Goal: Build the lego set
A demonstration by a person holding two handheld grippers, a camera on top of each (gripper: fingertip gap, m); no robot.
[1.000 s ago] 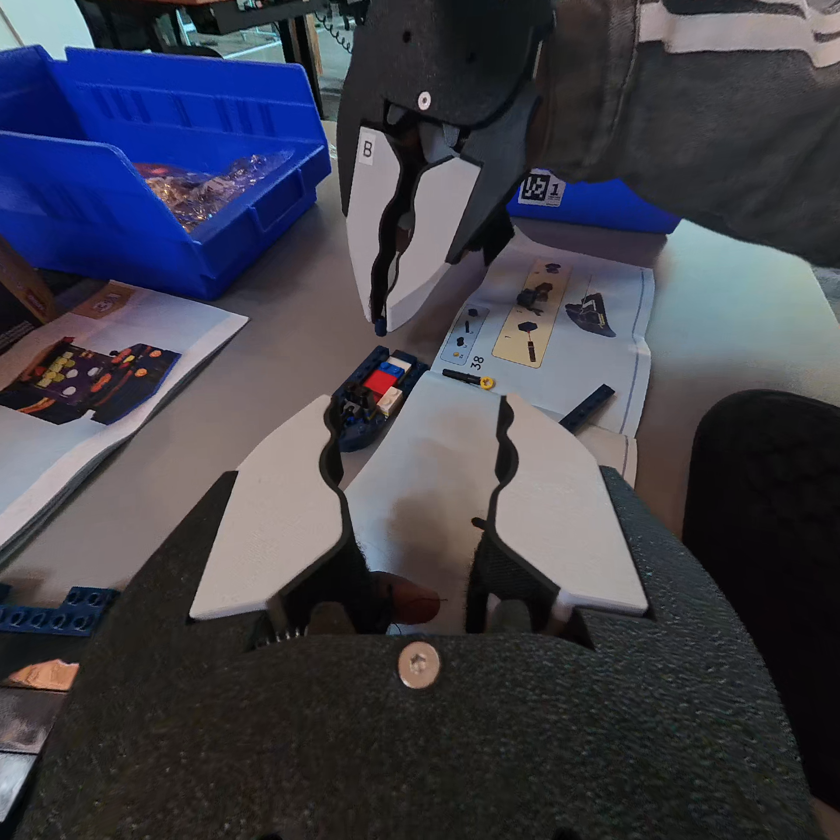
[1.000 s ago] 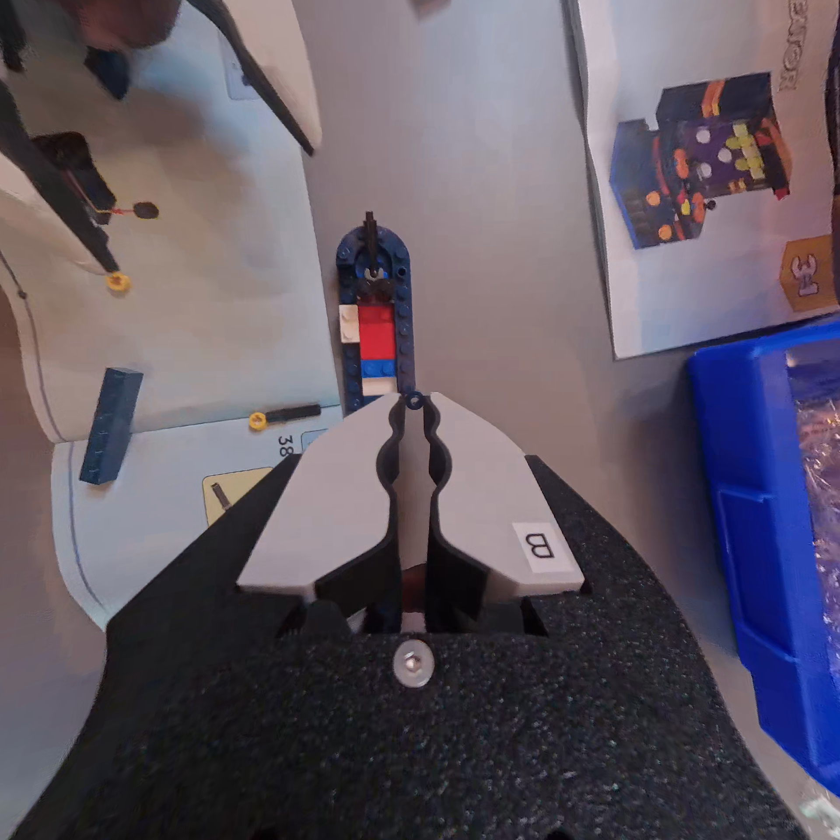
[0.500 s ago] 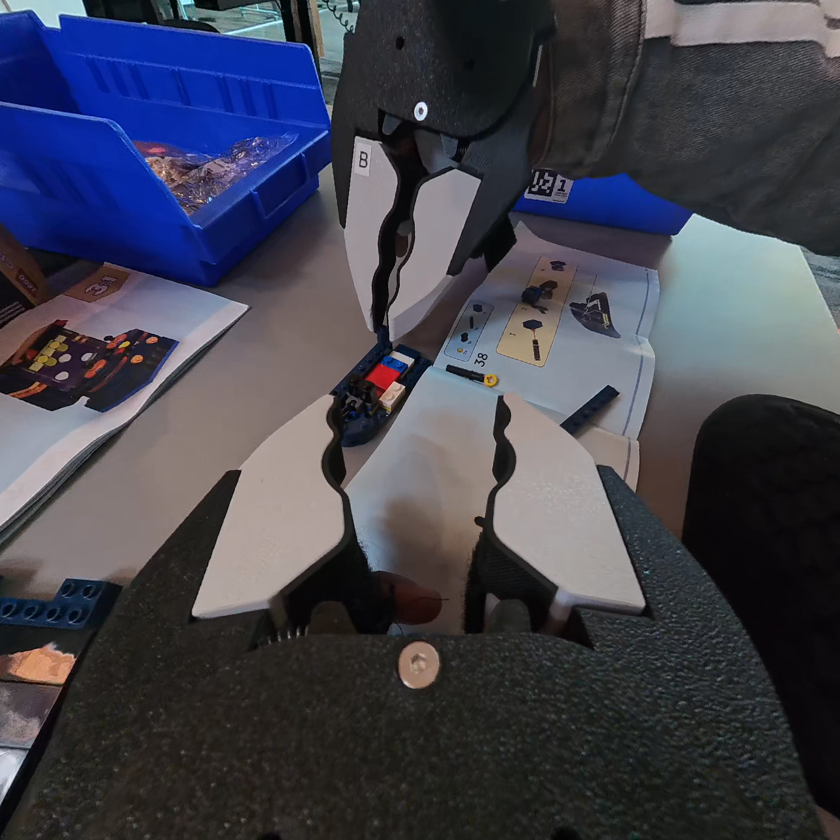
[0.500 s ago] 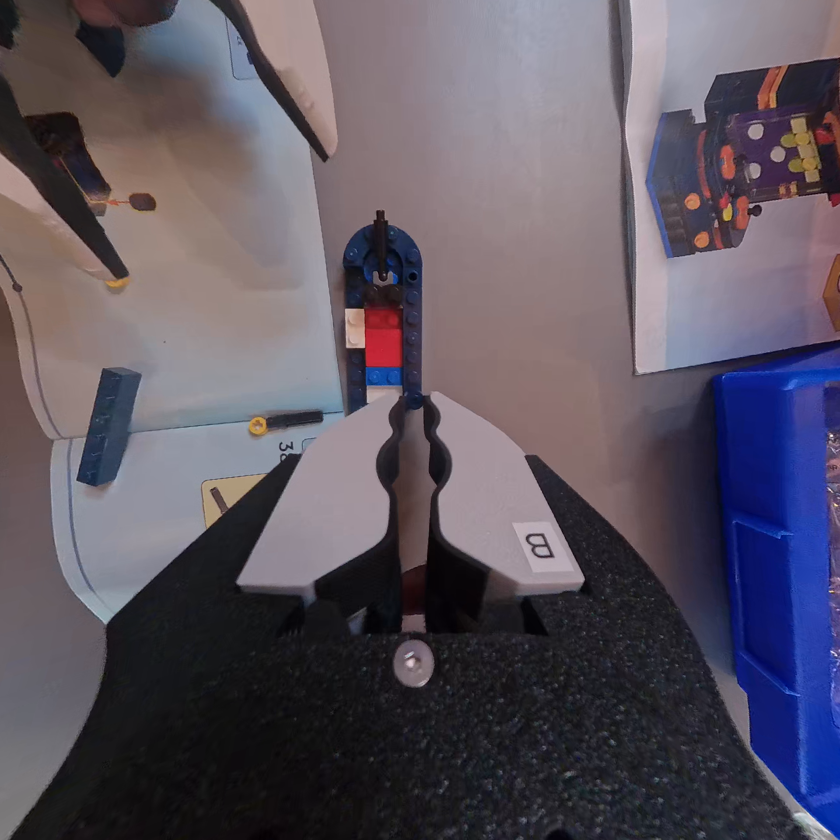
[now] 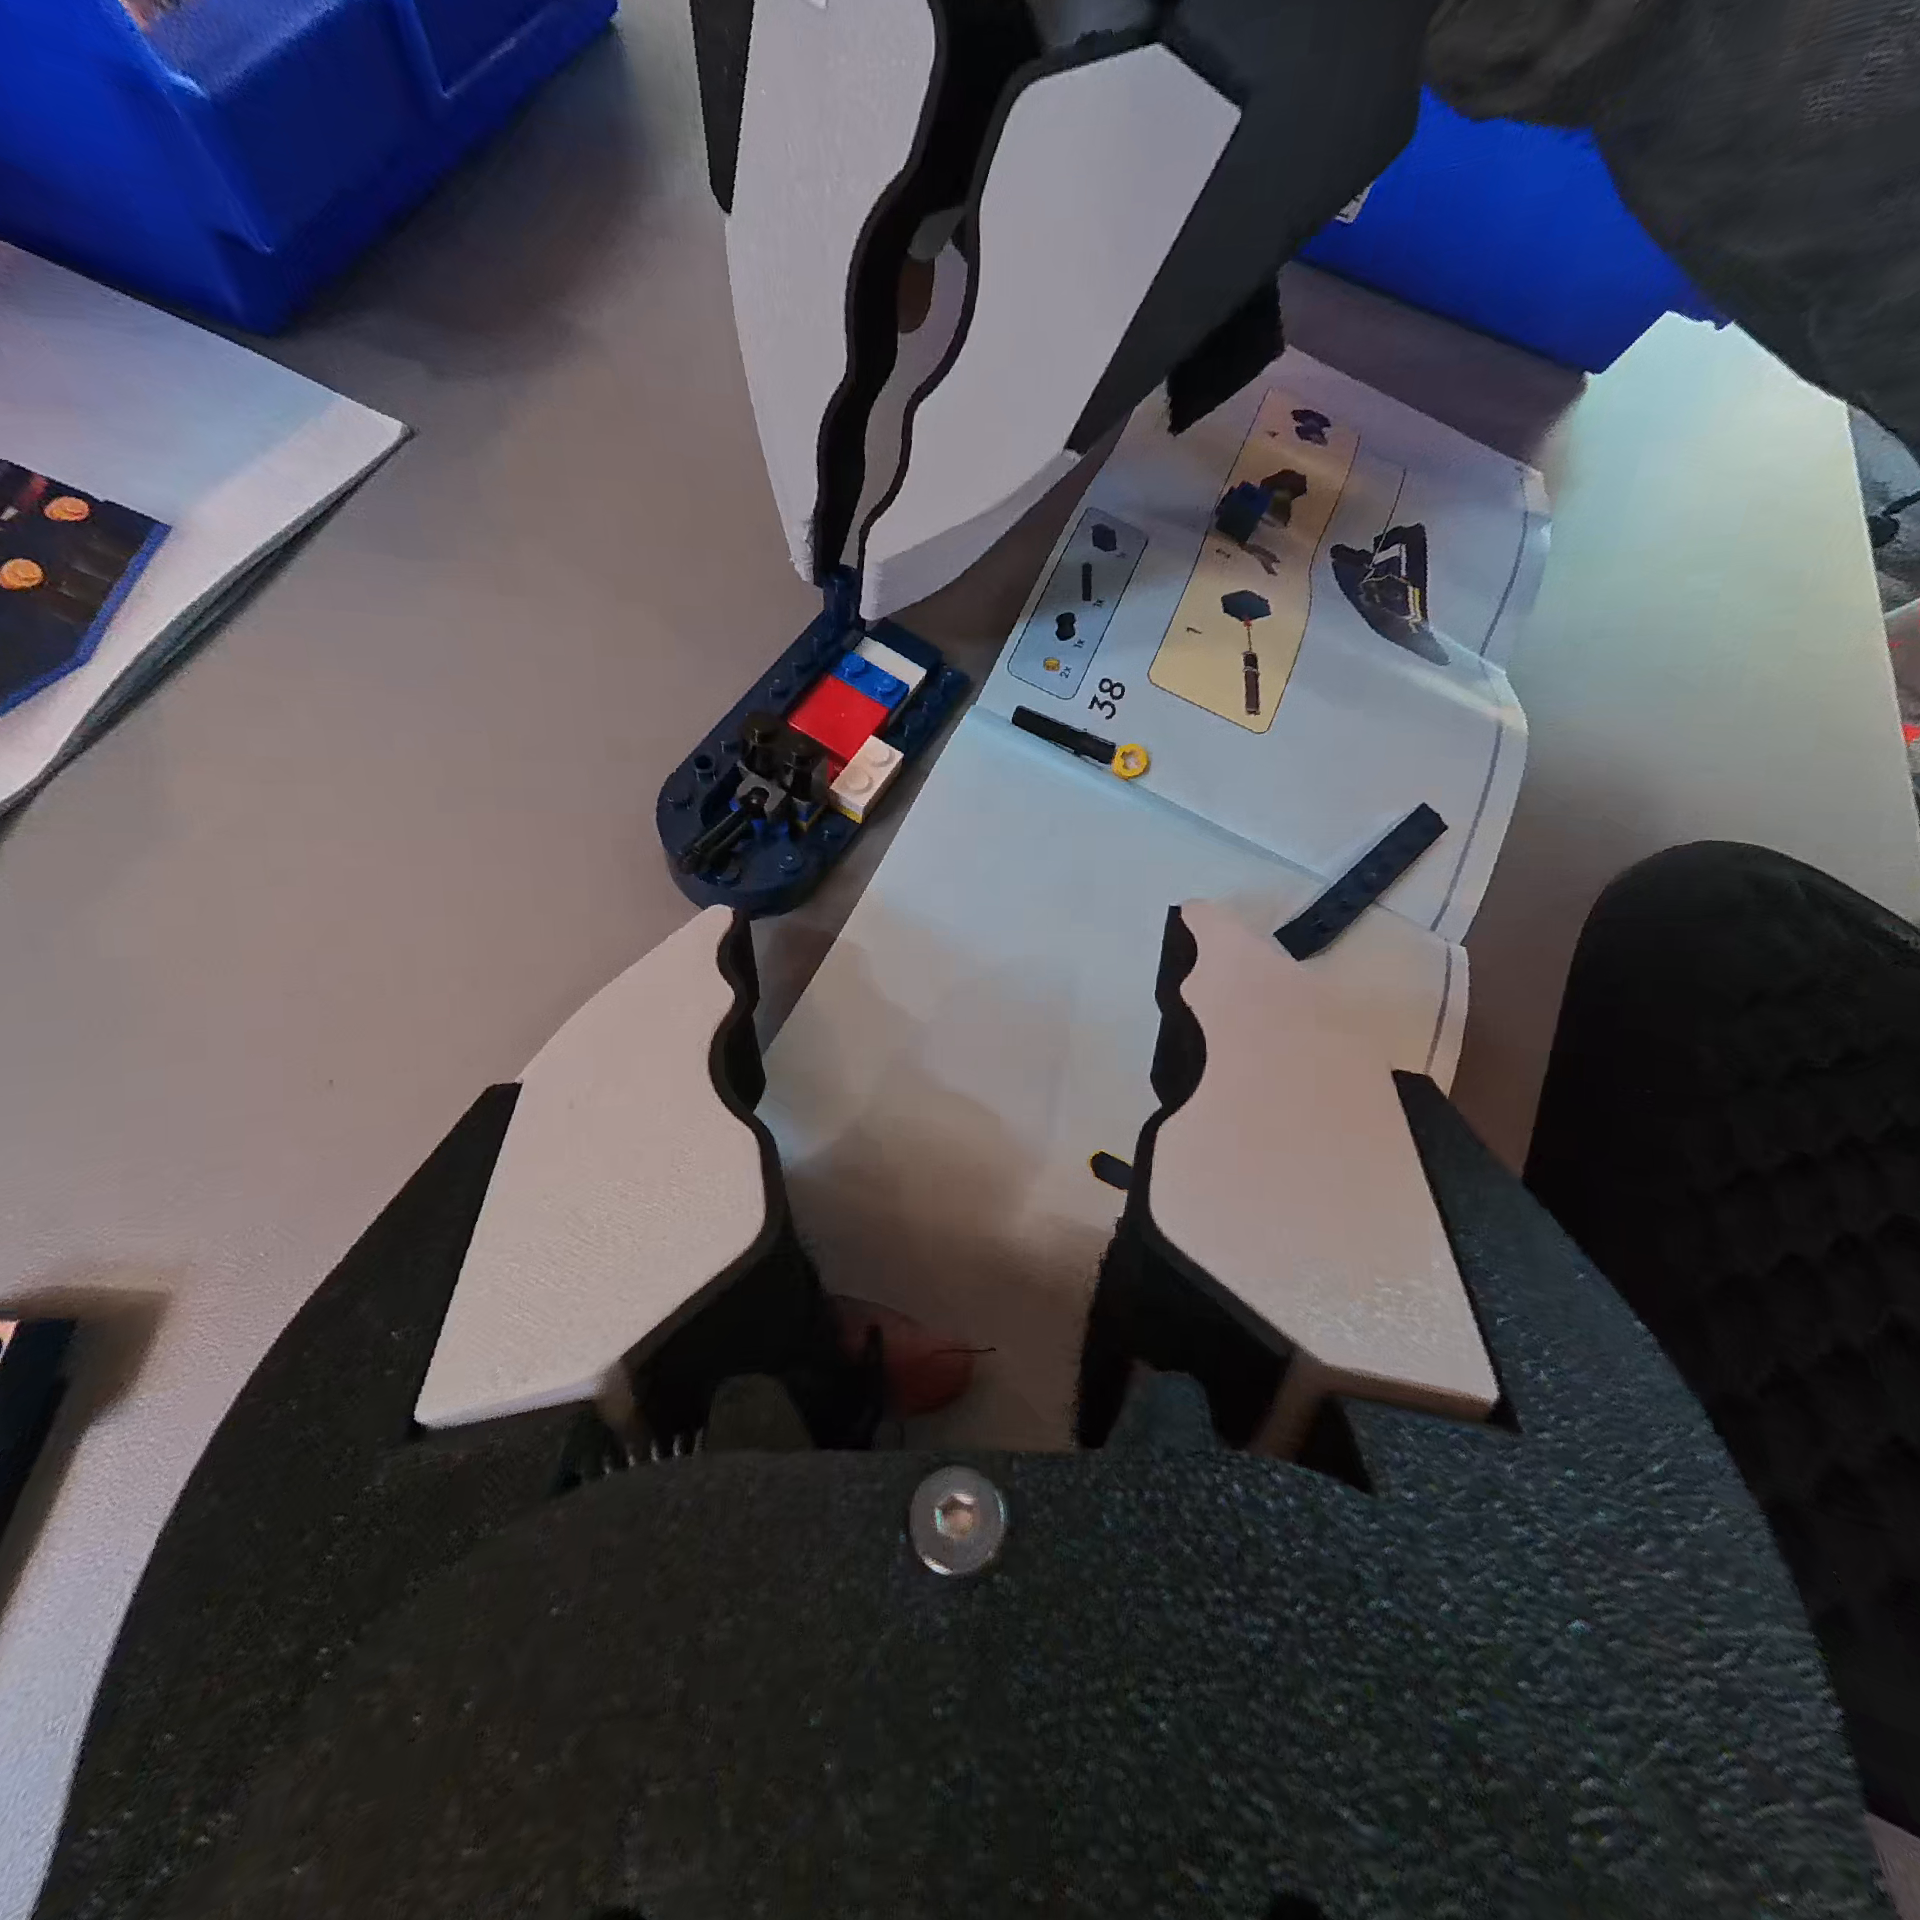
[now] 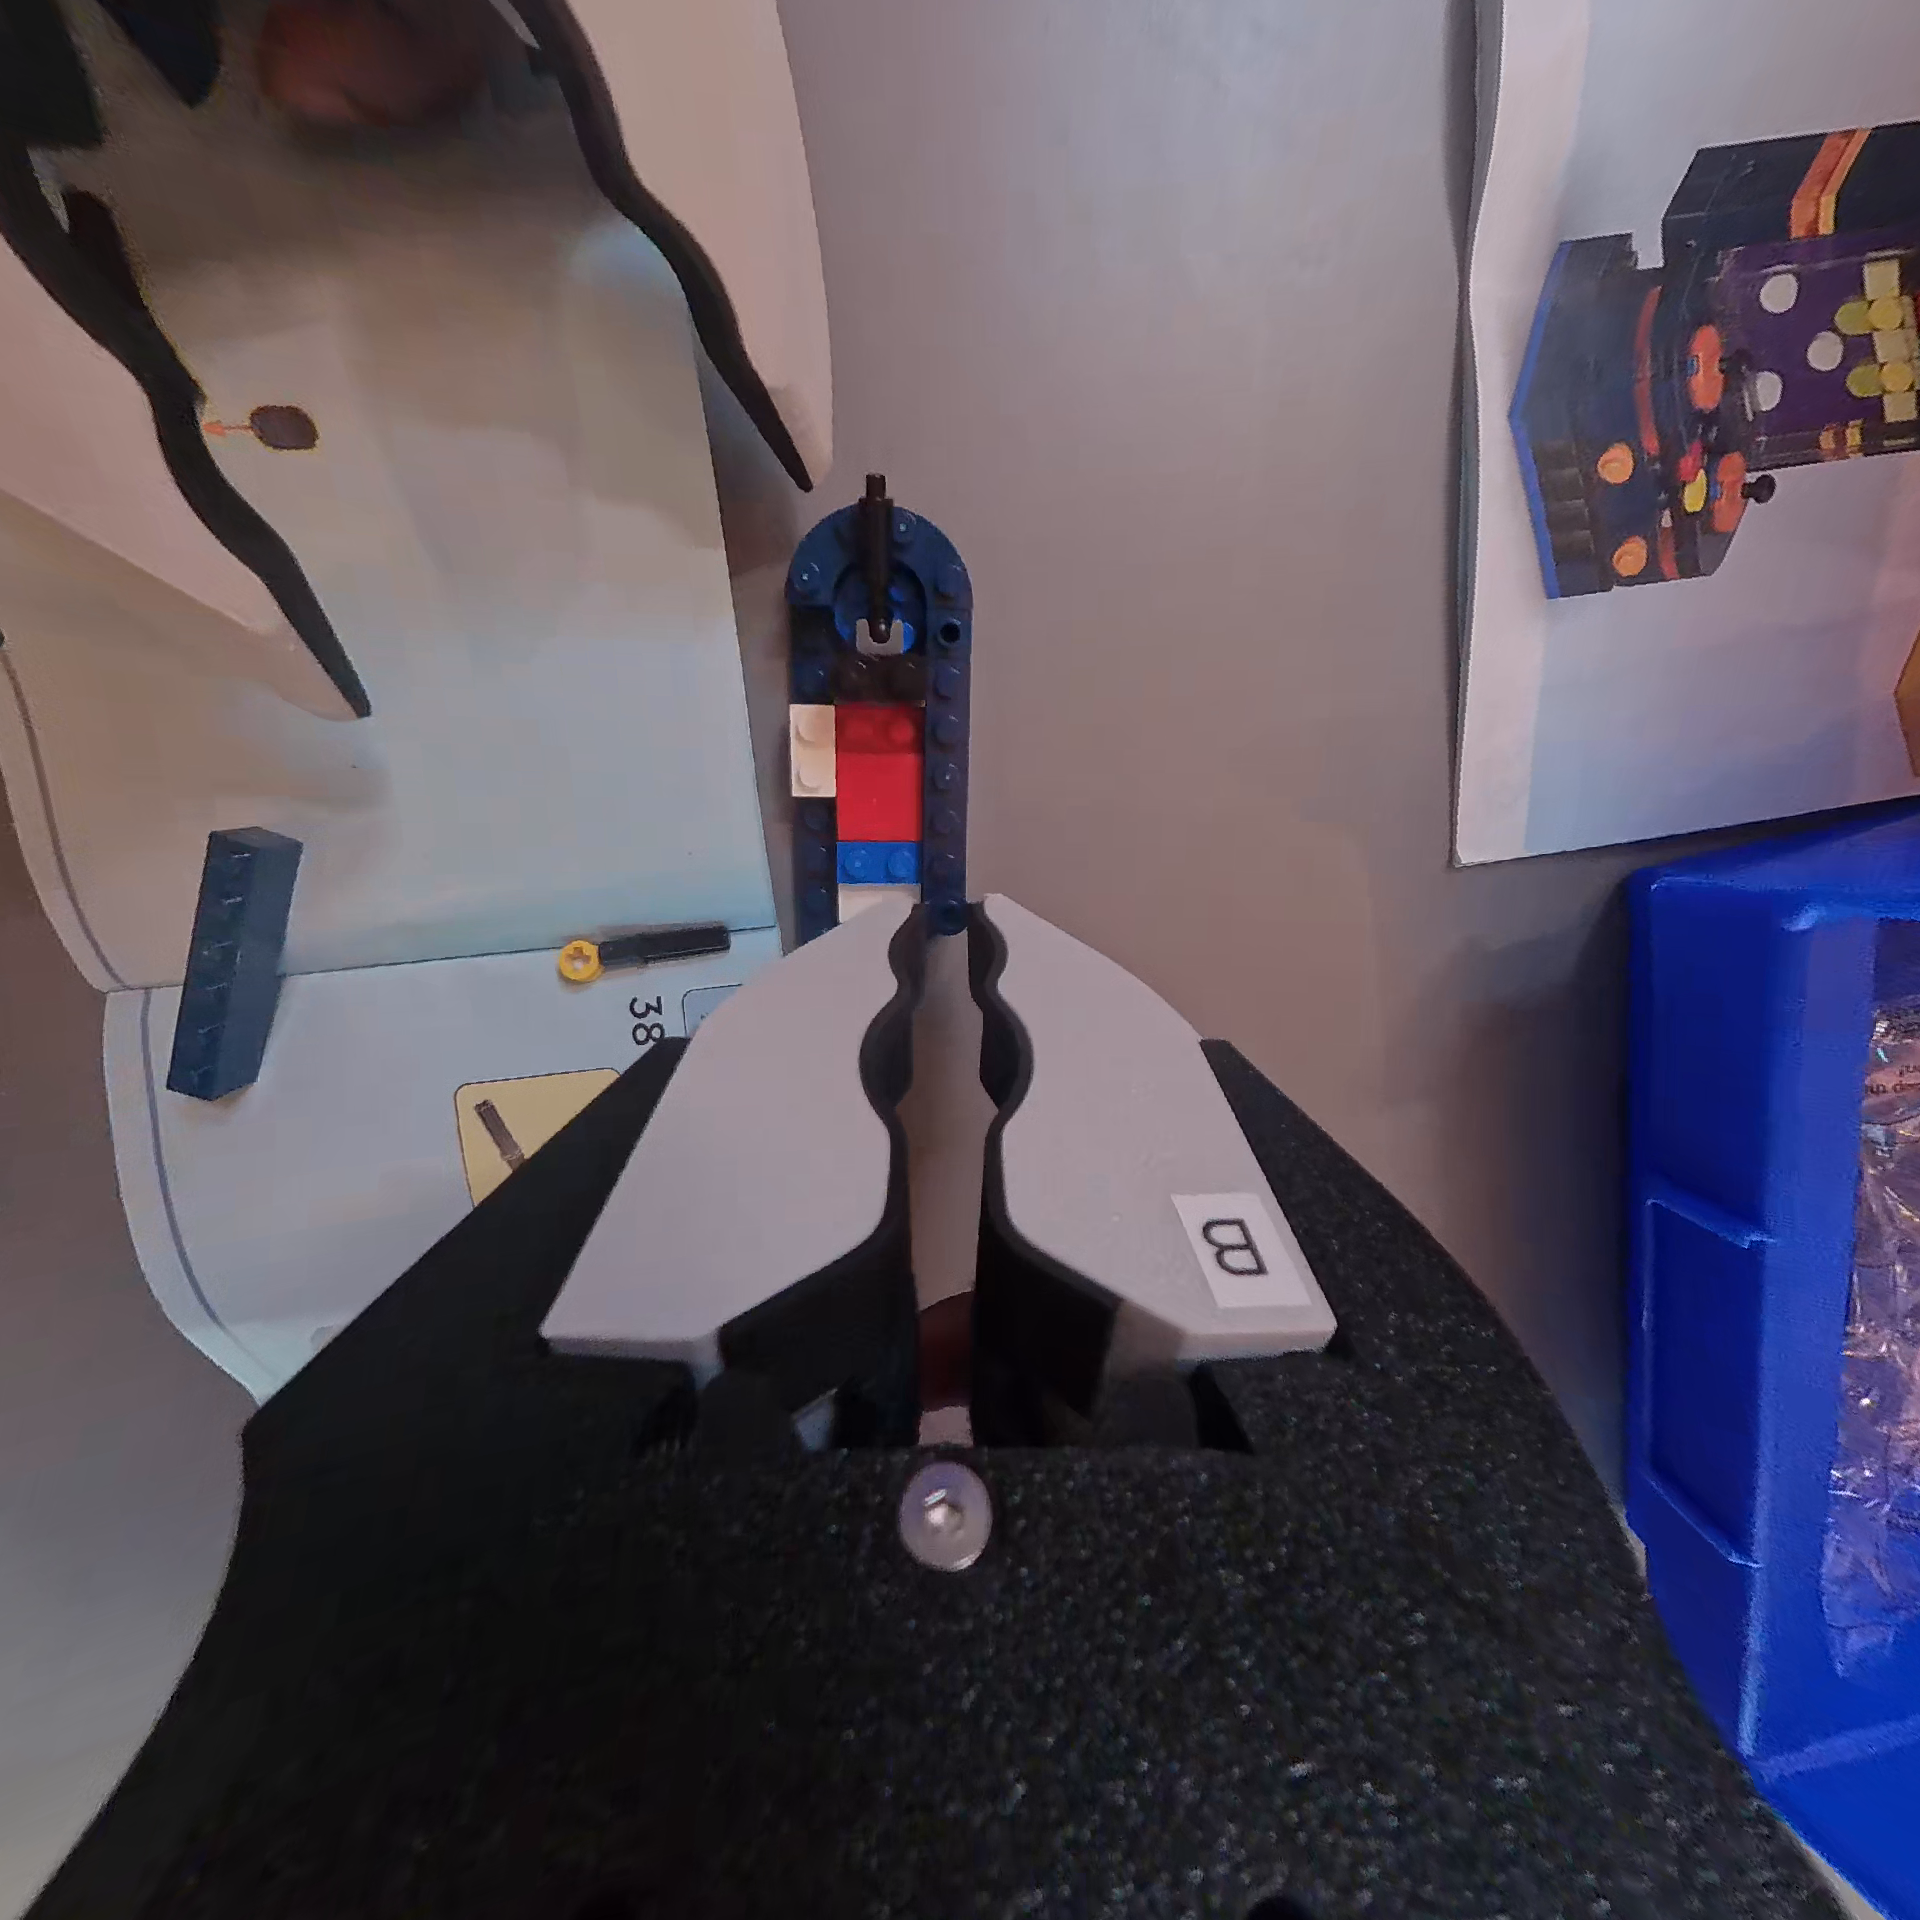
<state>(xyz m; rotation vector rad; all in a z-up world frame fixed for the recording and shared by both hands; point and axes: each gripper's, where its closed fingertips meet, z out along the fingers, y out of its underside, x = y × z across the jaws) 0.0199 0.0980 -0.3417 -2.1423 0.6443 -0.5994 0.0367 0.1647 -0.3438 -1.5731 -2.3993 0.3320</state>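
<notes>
A small dark-blue round piece (image 6: 945, 916) is pinched in the right gripper (image 6: 945, 914), now lowered onto the near corner of the dark-blue brick boat (image 5: 821, 758) on the grey table (image 5: 468, 675); the left gripper (image 5: 951, 920), spread wider, hovers empty beside it
</notes>
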